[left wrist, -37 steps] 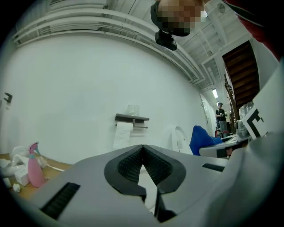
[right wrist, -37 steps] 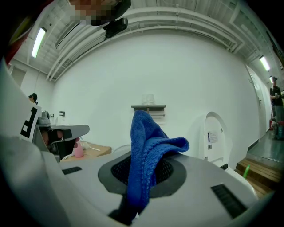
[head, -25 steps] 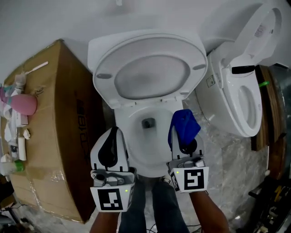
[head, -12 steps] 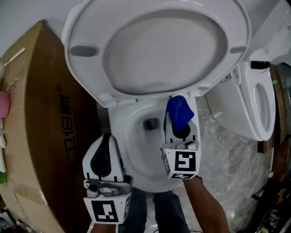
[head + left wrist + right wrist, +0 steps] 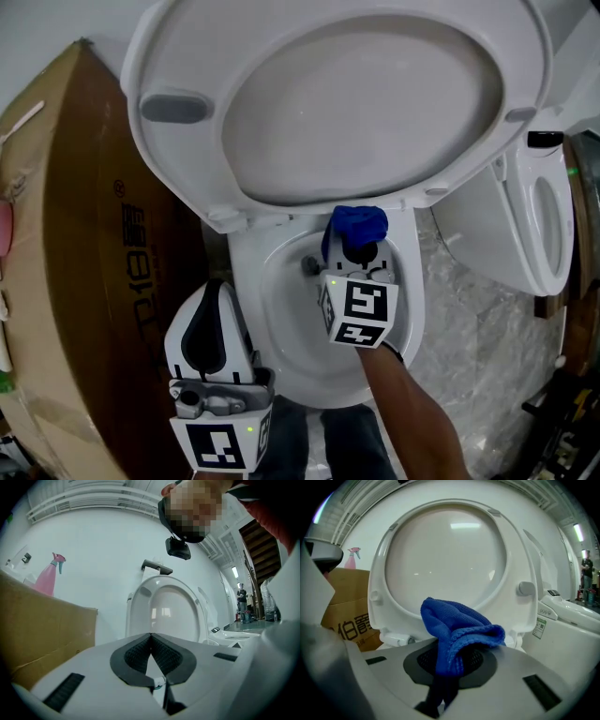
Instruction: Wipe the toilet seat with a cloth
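Observation:
The white toilet's seat (image 5: 337,103) is raised upright over the open bowl (image 5: 281,309); in the right gripper view the seat ring (image 5: 377,588) fills the background. My right gripper (image 5: 356,247) is shut on a bunched blue cloth (image 5: 357,223), held over the back of the bowl just below the raised seat's lower edge. The cloth (image 5: 454,625) sticks up between the pads of the right gripper (image 5: 451,654) and hides the tips. My left gripper (image 5: 214,287) is shut and empty beside the bowl's left rim; the left gripper (image 5: 150,635) points level at the seat.
A large cardboard box (image 5: 94,262) stands close on the left, with a pink spray bottle (image 5: 49,576) on top. A second white toilet (image 5: 525,225) sits at the right on a plastic-covered floor (image 5: 469,328). A person (image 5: 241,597) stands far off.
My right gripper has carried the blue cloth down and forward, from over the bowl's right side to under the raised seat. The left gripper has sunk slightly. The head view has moved closer.

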Available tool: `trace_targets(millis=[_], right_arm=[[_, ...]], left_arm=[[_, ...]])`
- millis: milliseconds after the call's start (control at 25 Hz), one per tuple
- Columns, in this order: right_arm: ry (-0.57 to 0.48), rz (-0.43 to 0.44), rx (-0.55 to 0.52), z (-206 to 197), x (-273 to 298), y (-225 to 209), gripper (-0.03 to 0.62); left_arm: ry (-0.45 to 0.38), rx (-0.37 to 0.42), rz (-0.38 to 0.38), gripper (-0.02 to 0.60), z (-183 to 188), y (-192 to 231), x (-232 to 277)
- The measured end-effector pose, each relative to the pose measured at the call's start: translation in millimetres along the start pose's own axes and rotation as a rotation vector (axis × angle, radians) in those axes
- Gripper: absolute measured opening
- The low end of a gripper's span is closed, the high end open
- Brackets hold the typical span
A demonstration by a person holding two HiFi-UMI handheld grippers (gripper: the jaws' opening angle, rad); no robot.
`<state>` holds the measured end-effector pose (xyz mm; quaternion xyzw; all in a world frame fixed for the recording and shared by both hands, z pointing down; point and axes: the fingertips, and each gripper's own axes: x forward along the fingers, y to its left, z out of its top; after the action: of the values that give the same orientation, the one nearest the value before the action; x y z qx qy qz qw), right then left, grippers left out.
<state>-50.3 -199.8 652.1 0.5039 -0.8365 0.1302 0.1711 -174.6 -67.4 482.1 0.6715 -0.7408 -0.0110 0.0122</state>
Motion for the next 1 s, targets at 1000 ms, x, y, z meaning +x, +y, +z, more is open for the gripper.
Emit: trace_targets(millis=[1000], right_arm=[[0.058, 0.154, 0.704, 10, -2, 116, 0.066]], left_arm=[[-0.003, -0.019, 0.115, 0.015, 33, 60, -44]])
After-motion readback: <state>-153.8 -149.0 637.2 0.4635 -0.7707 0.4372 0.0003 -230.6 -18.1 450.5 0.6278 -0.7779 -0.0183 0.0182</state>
